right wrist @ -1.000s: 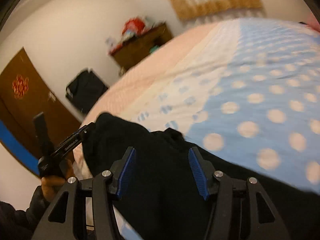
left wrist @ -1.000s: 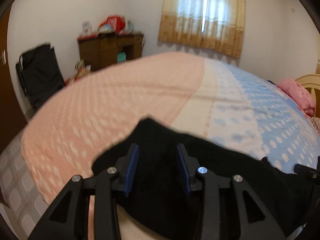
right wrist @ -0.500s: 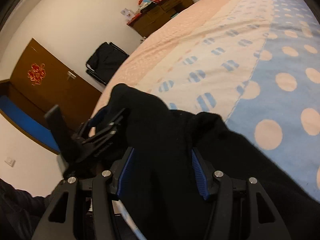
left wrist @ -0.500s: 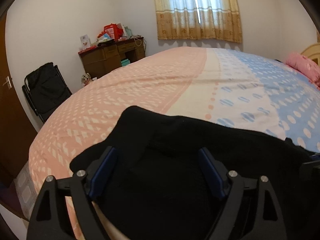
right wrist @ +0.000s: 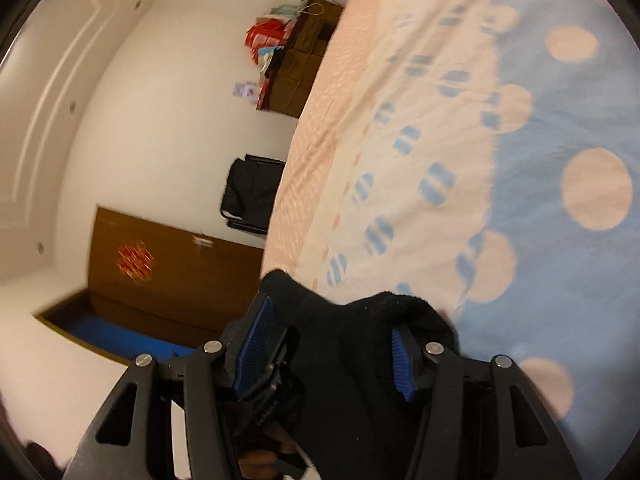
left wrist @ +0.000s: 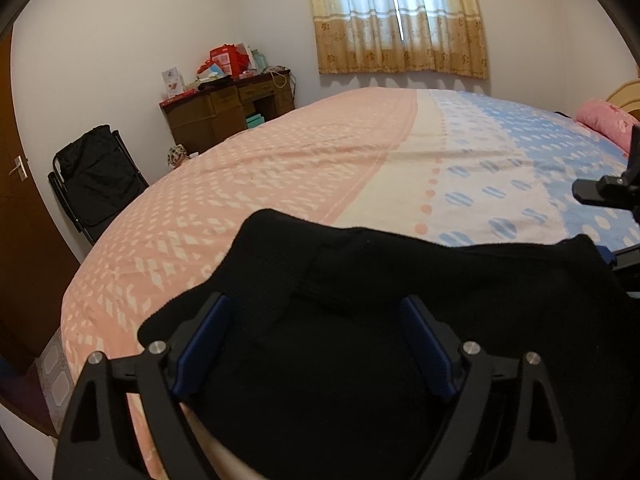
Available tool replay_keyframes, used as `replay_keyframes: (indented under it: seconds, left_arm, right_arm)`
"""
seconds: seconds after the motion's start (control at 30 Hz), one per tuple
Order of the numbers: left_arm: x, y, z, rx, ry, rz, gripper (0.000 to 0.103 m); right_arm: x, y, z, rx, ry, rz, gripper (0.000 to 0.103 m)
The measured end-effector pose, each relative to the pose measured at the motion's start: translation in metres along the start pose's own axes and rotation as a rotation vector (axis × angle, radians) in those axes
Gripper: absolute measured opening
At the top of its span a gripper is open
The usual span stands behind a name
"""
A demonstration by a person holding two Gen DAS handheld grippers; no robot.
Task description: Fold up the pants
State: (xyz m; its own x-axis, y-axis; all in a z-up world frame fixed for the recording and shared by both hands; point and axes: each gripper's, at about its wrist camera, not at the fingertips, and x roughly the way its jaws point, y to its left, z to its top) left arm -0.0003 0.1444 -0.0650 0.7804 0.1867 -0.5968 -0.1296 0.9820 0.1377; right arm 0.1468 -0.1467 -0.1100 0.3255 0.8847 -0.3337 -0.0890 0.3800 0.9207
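Pants [left wrist: 360,320] between spread fingers of left gripper [left wrist: 312,344].

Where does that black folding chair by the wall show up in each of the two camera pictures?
Left wrist view: the black folding chair stands at the left edge, against the white wall, beside the bed's pink side.
Right wrist view: the chair sits left of centre, tipped sideways because the picture is rotated.
Shared landmark: the cluttered wooden desk by the same wall.

Home bedroom, wide bed [left wrist: 320,168] ahead of the gripper, pink pillow [left wrist: 608,122] far right, curtained window [left wrist: 400,20] beyond, cluttered wooden desk [left wrist: 224,114] and door [left wrist: 18,208] off left
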Motion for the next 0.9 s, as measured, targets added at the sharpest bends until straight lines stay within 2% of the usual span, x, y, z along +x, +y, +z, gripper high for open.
replay_keyframes:
  seconds: [0.03,0.07,0.1,0.17,0.2,0.23,0.27,0.3,0.33,0.4,0.43,0.47,0.5,0.53,0.6,0.67,0.73,0.83,0.87,0.9]
  left_arm:
    - [0.0,0.0,0.0,0.0,0.001,0.0,0.09]
    - [0.0,0.0,0.0,0.0,0.001,-0.002,0.09]
    - [0.0,0.0,0.0,0.001,0.001,-0.001,0.09]
    - [0.0,-0.001,0.0,0.001,-0.001,-0.001,0.09]
    - [0.0,-0.001,0.0,0.001,-0.001,-0.003,0.09]
    - [0.0,0.0,0.0,-0.001,-0.001,-0.006,0.09]
    - [0.0,-0.001,0.0,0.0,0.0,-0.004,0.09]
    - [0.001,-0.002,0.001,0.001,0.0,-0.001,0.09]
    - [0.001,-0.001,0.0,0.001,-0.002,0.001,0.09]
    - [0.001,-0.001,0.001,-0.001,-0.001,0.0,0.09]
    - [0.001,-0.001,0.0,0.0,0.0,-0.001,0.09]
    - [0.001,-0.001,0.0,0.001,-0.001,0.0,0.09]
    - [0.001,-0.002,0.0,0.0,0.0,0.002,0.09]
    - [0.001,-0.002,0.0,0.0,0.001,0.004,0.09]
    - [0.001,-0.003,0.0,-0.002,0.006,0.007,0.09]
    - [0.001,-0.002,0.001,-0.005,0.01,0.008,0.091]
    - [0.001,-0.003,0.001,-0.004,0.012,0.012,0.091]
    - [0.002,-0.003,0.003,-0.006,0.018,0.013,0.091]
    - [0.002,-0.003,0.003,-0.005,0.019,0.014,0.091]
    - [0.002,-0.003,0.003,-0.005,0.018,0.015,0.091]
  right_arm:
    - [0.002,-0.006,0.002,0.018,0.02,0.016,0.048]
    - [0.003,-0.007,0.003,0.013,0.037,0.003,0.039]
    - [0.003,-0.005,0.003,-0.014,0.069,-0.046,0.035]
    - [-0.009,0.002,0.002,-0.05,0.07,-0.157,0.035]
    - [-0.023,0.009,0.001,-0.074,0.024,-0.247,0.037]
    - [-0.049,0.02,-0.002,-0.127,-0.082,-0.416,0.037]
    - [-0.065,0.028,-0.004,-0.157,-0.152,-0.517,0.037]
    - [-0.098,0.039,-0.011,-0.184,-0.278,-0.675,0.037]
    - [-0.134,0.046,-0.019,-0.171,-0.39,-0.804,0.037]
    - [-0.183,0.052,-0.033,-0.116,-0.522,-0.963,0.042]
    - [-0.219,0.053,-0.043,-0.069,-0.607,-1.094,0.046]
    - [-0.235,0.051,-0.047,-0.047,-0.636,-1.159,0.058]
    - [-0.257,0.046,-0.051,-0.014,-0.658,-1.248,0.063]
    - [-0.279,0.039,-0.055,0.03,-0.673,-1.324,0.063]
    - [-0.313,0.023,-0.06,0.105,-0.703,-1.372,0.063]
    - [-0.339,0.002,-0.059,0.174,-0.683,-1.403,0.063]
    - [-0.343,-0.017,-0.055,0.218,-0.659,-1.414,0.063]
    - [-0.324,-0.043,-0.046,0.268,-0.562,-1.429,0.063]
    - [-0.322,-0.039,-0.048,0.239,-0.591,-1.45,0.063]
    - [-0.322,-0.036,-0.048,0.232,-0.595,-1.453,0.058]
